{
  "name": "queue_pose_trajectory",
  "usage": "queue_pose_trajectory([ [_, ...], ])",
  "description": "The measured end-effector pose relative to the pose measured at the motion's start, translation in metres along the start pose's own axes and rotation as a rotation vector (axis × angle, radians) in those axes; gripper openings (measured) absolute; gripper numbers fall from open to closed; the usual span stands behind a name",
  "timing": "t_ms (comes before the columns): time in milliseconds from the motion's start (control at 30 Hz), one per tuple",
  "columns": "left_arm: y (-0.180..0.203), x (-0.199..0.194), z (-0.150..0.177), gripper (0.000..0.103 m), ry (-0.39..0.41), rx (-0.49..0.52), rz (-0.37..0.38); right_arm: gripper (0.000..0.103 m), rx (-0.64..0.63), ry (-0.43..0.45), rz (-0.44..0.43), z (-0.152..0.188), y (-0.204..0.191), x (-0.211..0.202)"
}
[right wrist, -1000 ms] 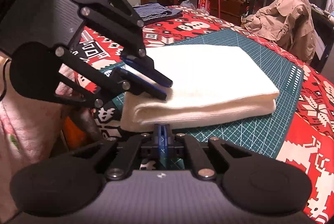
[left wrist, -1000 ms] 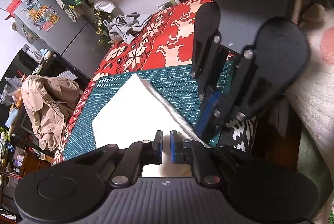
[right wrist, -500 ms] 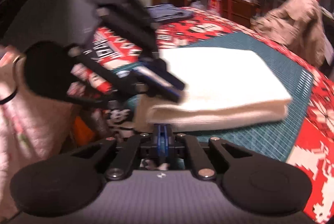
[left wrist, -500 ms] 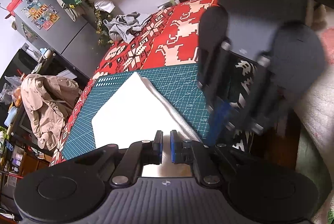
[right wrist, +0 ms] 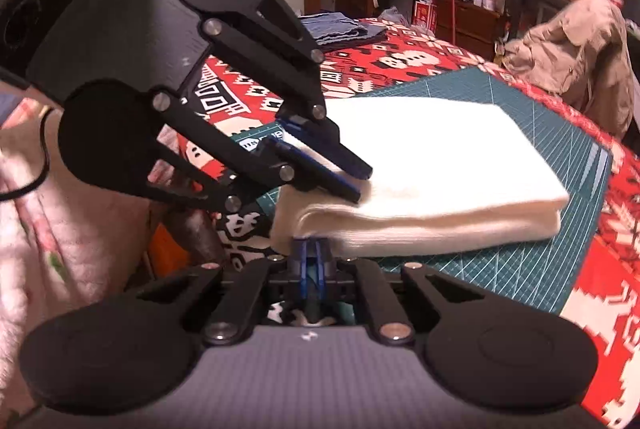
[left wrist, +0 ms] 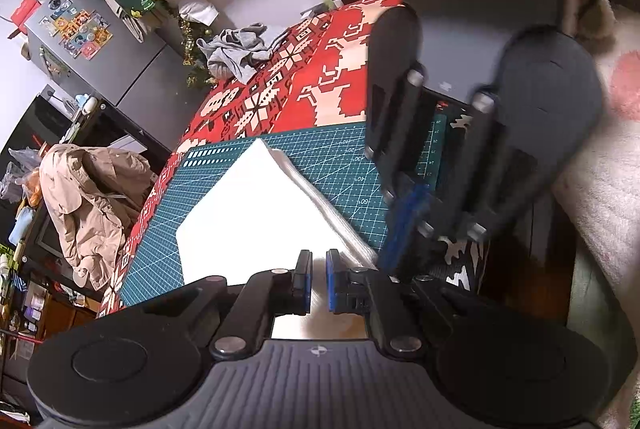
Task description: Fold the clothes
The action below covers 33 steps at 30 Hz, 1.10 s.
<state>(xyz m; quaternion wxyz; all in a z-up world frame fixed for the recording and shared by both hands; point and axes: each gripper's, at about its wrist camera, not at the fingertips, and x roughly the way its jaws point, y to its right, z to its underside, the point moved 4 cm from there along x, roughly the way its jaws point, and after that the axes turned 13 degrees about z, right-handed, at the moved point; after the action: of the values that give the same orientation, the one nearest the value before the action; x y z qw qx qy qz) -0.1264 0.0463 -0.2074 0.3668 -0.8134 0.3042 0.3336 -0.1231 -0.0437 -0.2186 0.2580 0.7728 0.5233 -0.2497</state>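
Right now both grippers sit at the near corner of the white folded cloth (right wrist: pixel 420 165), which lies square on the green cutting mat (right wrist: pixel 560 133) over the red patterned tablecloth (left wrist: pixel 320 69). The left gripper (left wrist: pixel 318 279) has its blue pads nearly together with only a slim gap, and white fabric fills that gap, so it looks to be pinching the top layers at that corner; from the right wrist view its fingers lie flat across the cloth's upper surface, angled down onto it. My read: that grip keeps the stack from sliding or springing open. The right gripper (right wrist: pixel 310 261) has its jaws pressed fully together, tips just at the cloth's near edge, low against the stacked layers. Whether any fabric is caught between them I cannot tell; nothing shows in the slit. It seems placed there to tuck or square that edge.

The fold itself looks nearly finished: neat layers, straight edges, a tidy rectangle. Beyond the cloth, a grey crumpled garment (left wrist: pixel 236 49) waits at the tablecloth's far end, and some blue folded clothes (right wrist: pixel 340 29) rest farther back. A tan jacket (right wrist: pixel 576 53) hangs off past the mat, well apart from the cloth.
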Motion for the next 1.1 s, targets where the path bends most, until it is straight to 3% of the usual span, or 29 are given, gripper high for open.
queue_pose_trajectory([
  [200, 0.000, 0.001, 0.001, 0.009, -0.004, 0.004, 0.004, 0.006, 0.108, 0.002, 0.095, 0.009, 0.029, -0.007],
  [400, -0.007, 0.007, -0.006, 0.009, -0.005, 0.024, 0.006, 0.006, 0.072, 0.012, 0.045, 0.001, 0.029, -0.007],
  [633, -0.015, 0.017, -0.014, 0.009, -0.009, 0.039, 0.011, 0.008, 0.170, -0.002, 0.138, 0.009, 0.055, -0.011],
  [767, -0.016, 0.020, -0.019, 0.009, -0.007, 0.043, 0.019, 0.007, 0.095, 0.010, 0.065, 0.012, 0.040, -0.021],
  [867, -0.018, 0.021, -0.021, 0.009, -0.007, 0.047, 0.025, 0.007, 0.086, 0.009, 0.060, 0.016, 0.043, -0.023],
  [1033, -0.021, 0.024, -0.024, 0.010, -0.009, 0.043, 0.032, 0.008, 0.196, 0.003, 0.182, 0.014, 0.085, -0.006],
  [1100, -0.022, 0.024, -0.025, 0.010, -0.009, 0.036, 0.035, 0.008, 0.199, 0.005, 0.164, 0.010, 0.089, 0.001],
])
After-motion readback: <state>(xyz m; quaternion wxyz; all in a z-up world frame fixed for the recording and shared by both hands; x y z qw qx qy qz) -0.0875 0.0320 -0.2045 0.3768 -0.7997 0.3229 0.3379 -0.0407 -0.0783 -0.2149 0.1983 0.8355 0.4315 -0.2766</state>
